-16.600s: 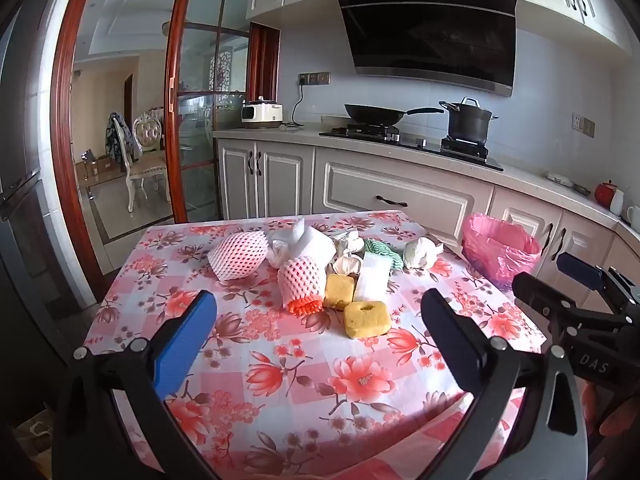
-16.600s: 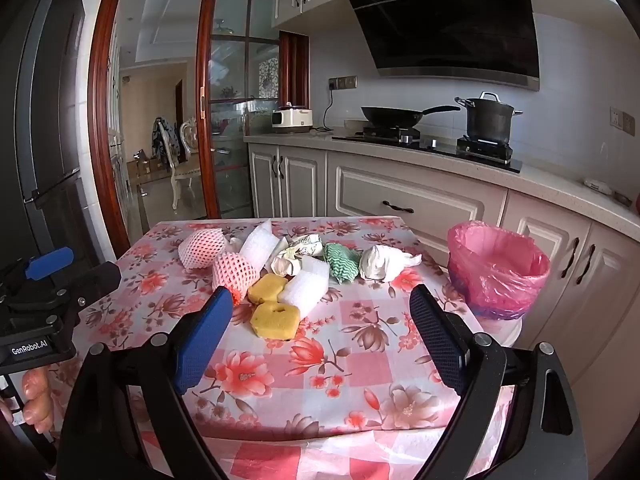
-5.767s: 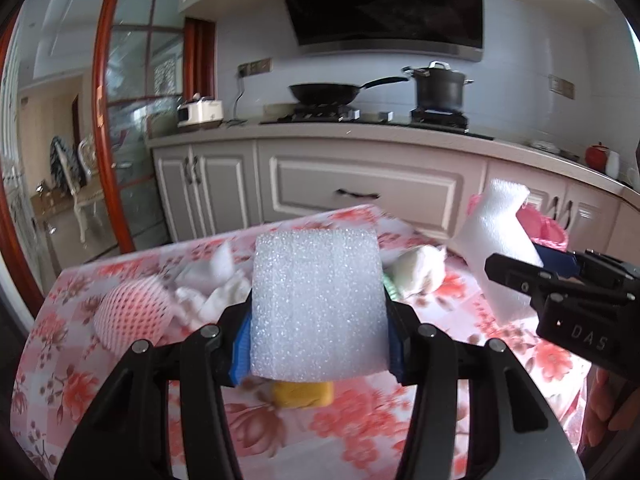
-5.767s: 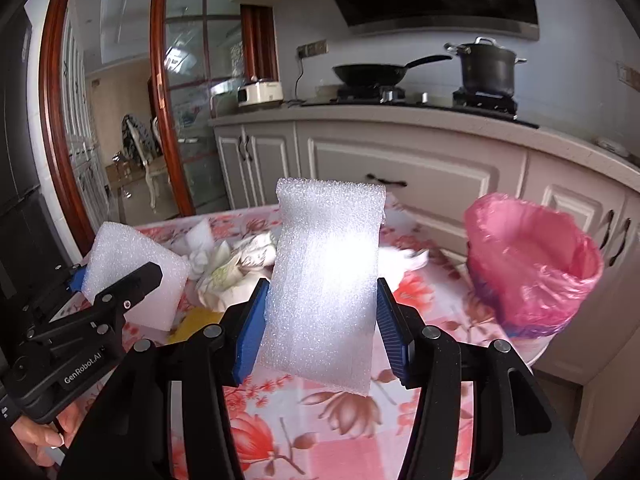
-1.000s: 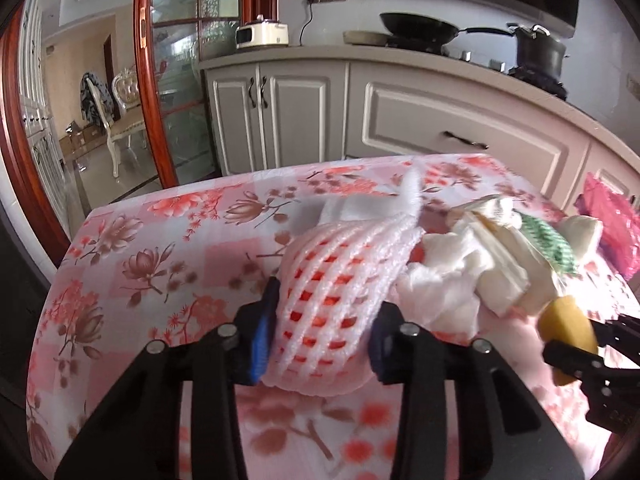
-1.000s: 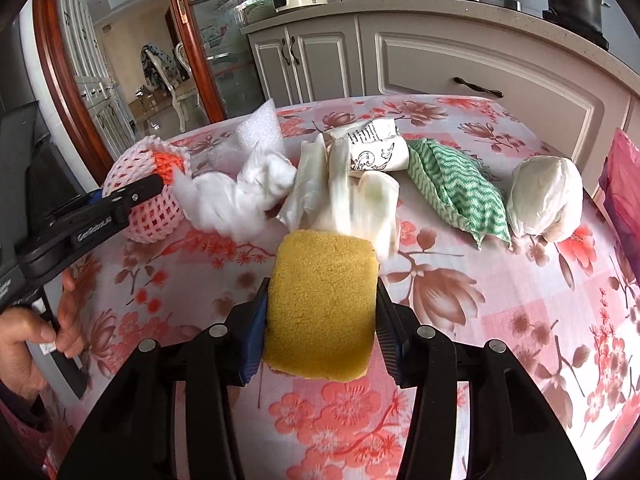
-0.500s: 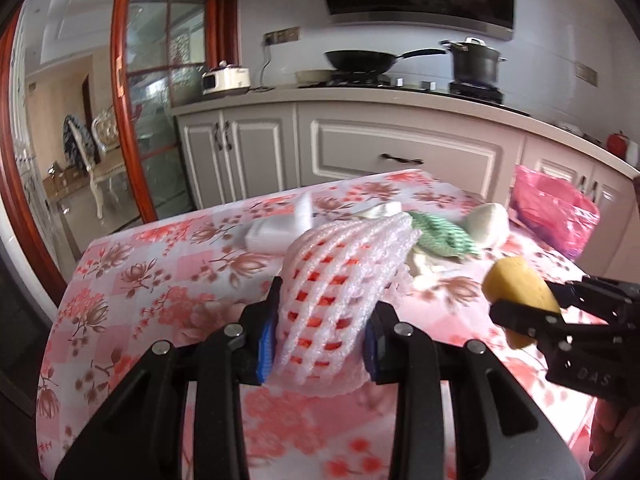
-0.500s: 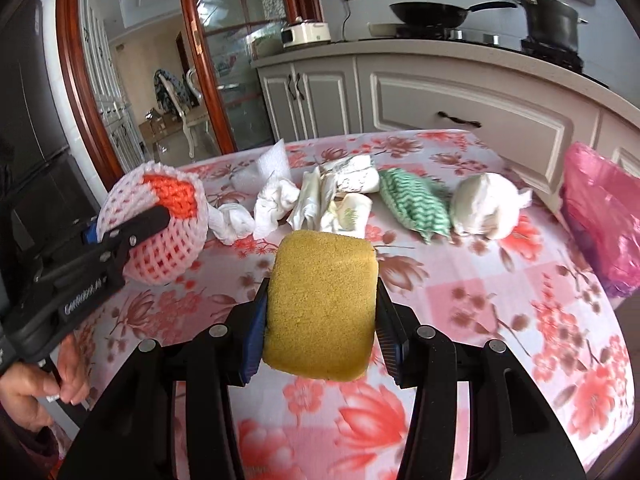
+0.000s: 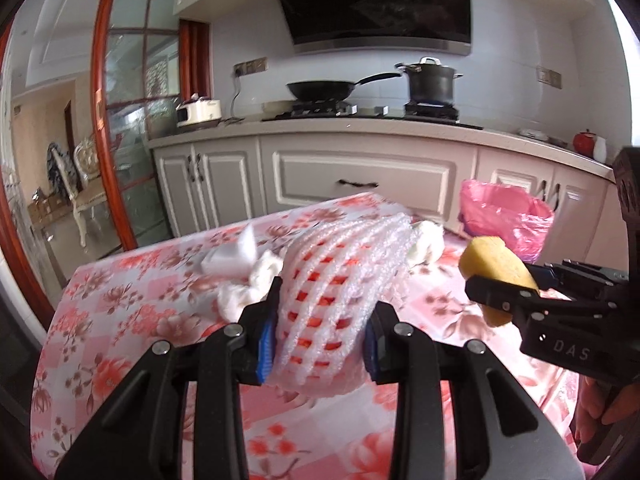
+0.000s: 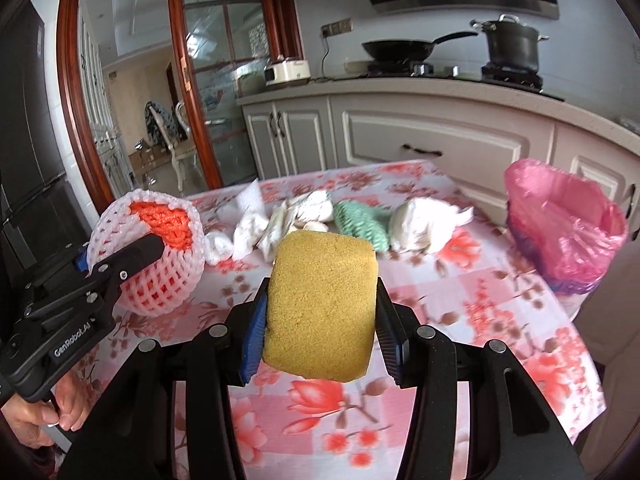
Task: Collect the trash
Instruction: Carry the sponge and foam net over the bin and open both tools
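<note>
My left gripper (image 9: 320, 340) is shut on a pink-and-white foam fruit net (image 9: 336, 292) and holds it above the table; it also shows in the right wrist view (image 10: 152, 256). My right gripper (image 10: 320, 340) is shut on a yellow sponge (image 10: 322, 304), also seen from the left wrist view (image 9: 494, 272). A pink-lined trash bin (image 10: 564, 224) stands off the table's far right edge (image 9: 504, 216). Left on the floral tablecloth (image 10: 460, 296): a green cloth (image 10: 360, 220), a white wad (image 10: 420, 220), crumpled white papers (image 10: 296, 216), and a white foam piece (image 10: 248, 200).
Kitchen cabinets (image 9: 360, 180) run behind the table, with a wok (image 9: 320, 88) and pot (image 9: 430, 80) on the stove. A glass door (image 10: 208, 92) with a red frame is at the left. A hand (image 10: 36, 420) holds the left gripper's handle.
Both grippers have lifted higher and back from the table, carrying the foam net and the sponge; the bin now shows more fully at the right.
</note>
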`<control>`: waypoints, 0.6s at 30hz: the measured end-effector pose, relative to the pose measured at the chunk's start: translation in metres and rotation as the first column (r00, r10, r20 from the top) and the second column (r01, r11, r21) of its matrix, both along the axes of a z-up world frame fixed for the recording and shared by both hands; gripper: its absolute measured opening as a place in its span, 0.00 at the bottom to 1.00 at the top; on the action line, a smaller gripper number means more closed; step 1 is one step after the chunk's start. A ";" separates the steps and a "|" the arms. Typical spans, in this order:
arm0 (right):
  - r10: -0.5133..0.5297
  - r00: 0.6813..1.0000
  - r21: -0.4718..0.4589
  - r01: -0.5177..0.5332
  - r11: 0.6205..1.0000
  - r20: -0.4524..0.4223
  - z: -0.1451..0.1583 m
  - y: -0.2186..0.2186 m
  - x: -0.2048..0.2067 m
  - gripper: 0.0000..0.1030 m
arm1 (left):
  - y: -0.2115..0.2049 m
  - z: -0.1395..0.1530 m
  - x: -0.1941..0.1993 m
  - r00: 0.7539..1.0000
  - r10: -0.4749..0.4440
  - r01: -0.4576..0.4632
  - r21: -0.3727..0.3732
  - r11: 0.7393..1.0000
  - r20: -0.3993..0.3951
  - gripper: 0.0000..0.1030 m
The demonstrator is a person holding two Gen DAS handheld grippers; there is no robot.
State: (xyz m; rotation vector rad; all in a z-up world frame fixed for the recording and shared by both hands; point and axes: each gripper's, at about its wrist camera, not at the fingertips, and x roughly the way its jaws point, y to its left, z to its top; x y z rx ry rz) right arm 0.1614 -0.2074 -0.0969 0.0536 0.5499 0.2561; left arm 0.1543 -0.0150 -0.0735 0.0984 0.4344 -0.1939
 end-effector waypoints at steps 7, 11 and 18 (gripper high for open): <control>-0.091 0.994 -0.004 0.091 0.996 0.068 0.020 -0.040 0.004 0.45 | -0.045 0.012 0.012 0.996 -0.088 0.088 -0.016 0.996 0.032 0.32; -0.147 0.986 -0.011 0.148 0.989 0.085 0.025 -0.066 0.013 0.45 | -0.074 0.017 0.027 0.990 -0.136 0.137 -0.023 0.990 0.047 0.32; -0.243 0.962 -0.031 0.248 0.968 0.121 0.034 -0.128 0.035 0.45 | -0.133 0.021 0.071 0.972 -0.229 0.231 -0.054 0.971 0.046 0.32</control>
